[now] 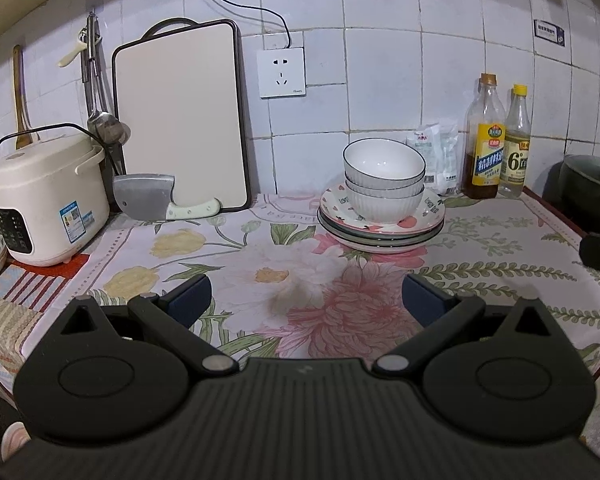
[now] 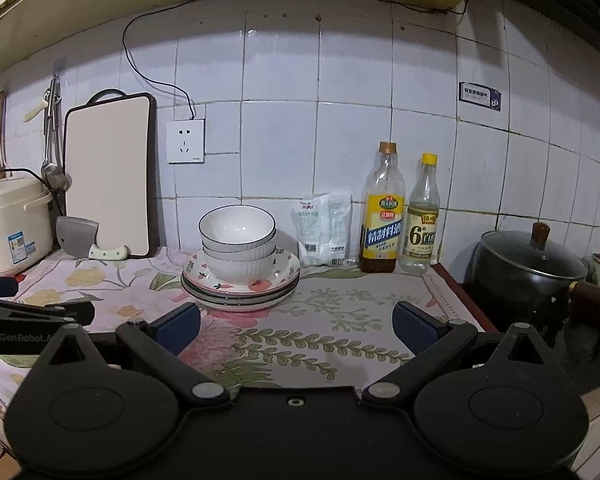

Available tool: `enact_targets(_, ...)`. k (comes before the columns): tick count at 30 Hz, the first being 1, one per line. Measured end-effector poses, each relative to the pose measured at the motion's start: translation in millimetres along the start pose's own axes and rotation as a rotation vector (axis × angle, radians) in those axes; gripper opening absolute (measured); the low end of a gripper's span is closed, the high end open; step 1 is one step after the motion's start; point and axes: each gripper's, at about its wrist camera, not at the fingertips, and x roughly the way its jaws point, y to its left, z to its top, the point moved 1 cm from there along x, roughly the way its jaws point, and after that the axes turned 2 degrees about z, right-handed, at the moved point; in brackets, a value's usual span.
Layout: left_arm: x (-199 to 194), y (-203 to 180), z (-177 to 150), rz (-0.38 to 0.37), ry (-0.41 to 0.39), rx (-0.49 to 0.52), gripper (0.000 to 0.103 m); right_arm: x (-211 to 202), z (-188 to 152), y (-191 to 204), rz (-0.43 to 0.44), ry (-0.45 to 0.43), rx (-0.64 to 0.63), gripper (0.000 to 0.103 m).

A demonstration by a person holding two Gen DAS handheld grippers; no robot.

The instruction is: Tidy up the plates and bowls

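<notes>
Both our grippers, left (image 1: 306, 298) and right (image 2: 296, 326), hang spread and empty over the counter's (image 1: 236, 264) front edge. Toward its back edge, three nested bowls (image 1: 384, 178) sit on stacked plates (image 1: 381, 226), just left of two bottles (image 1: 496, 152).

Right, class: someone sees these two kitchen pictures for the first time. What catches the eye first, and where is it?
The stack of bowls on plates stands mid-counter on the flowered cloth, near the tiled wall. Left of it a cutting board leans on the wall with a cleaver at its foot; two bottles stand to the right. Both grippers hover open in front.
</notes>
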Motion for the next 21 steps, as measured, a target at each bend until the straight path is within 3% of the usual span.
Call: enact_targets(21, -0.9, 4.2, -1.8, -0.019, -0.01, -0.036, 0.103, 7.1, -3.1, -1.8, -0.028, 0.019, -0.009, 0.103)
